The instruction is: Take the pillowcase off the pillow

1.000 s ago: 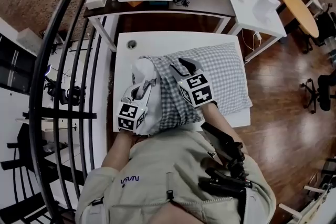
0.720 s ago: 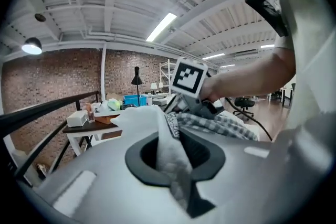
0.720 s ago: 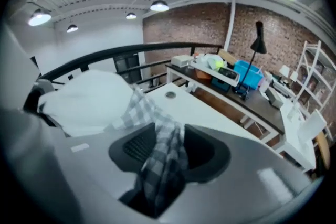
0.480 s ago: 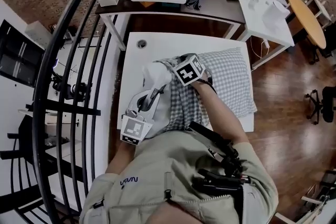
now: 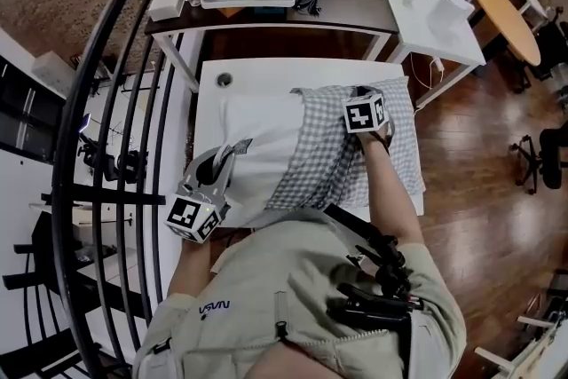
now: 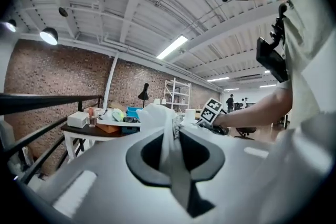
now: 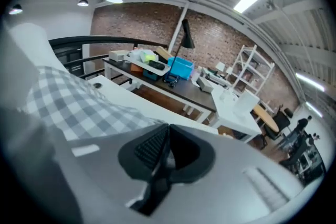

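Pillowcase [image 5: 328, 151] half off: left gripper [image 5: 234, 148] fingers anchor the pillow [image 5: 257, 124] corner, right gripper [image 5: 361, 93] fingers clench the cloth so I can pull.

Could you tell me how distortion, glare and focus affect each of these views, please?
Head view: sharp, but the fisheye bows the railing. Left gripper view: the ceiling strip light glares; the foreground is blurred. Right gripper view: dark vignetted corners; the nearby pillowcase looks soft.
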The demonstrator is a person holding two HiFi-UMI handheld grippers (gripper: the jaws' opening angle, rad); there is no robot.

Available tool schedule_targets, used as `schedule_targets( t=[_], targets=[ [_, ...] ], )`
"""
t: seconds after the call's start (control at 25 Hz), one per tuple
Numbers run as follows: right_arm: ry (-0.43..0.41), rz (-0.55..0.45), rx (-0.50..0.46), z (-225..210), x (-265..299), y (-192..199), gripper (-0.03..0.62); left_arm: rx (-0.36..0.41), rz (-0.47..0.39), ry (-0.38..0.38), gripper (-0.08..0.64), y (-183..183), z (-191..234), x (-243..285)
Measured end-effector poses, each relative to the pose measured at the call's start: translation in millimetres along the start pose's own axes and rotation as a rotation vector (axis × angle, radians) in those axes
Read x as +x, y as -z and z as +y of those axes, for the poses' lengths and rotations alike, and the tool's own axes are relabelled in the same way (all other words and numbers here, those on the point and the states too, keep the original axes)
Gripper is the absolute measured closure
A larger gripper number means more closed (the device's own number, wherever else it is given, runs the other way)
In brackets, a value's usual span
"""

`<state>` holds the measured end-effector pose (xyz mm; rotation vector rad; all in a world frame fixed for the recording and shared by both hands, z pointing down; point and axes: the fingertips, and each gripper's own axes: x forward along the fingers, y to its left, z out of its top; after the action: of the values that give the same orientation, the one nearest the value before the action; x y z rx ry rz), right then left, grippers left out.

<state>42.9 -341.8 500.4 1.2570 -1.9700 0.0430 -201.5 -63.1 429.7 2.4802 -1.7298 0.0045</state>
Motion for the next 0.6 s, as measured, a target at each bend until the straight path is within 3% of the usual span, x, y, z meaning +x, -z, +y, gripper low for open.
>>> schedule_targets(
  t=[0.12, 0.32, 0.44, 0.6],
  targets=[
    [0.009, 0.022, 0.02, 1, 8, 18, 0.581, -0.068, 0.074, -0.025, 0.528, 34, 25, 27],
    [-0.069, -0.061, 0.02, 21, -2, 10, 0.552, 0.007, 0.205, -0.027, 0.475, 61, 43, 68],
    [-0.132, -0.131, 0.107, 33, -35, 5, 0.509, 0.015, 0.228, -0.034, 0.285, 58, 43, 63],
    [-0.23, -0.194, 0.149, 72, -98, 22, 0.474, 0.024, 0.254, -0.01, 0.253, 63, 18, 29]
  ],
)
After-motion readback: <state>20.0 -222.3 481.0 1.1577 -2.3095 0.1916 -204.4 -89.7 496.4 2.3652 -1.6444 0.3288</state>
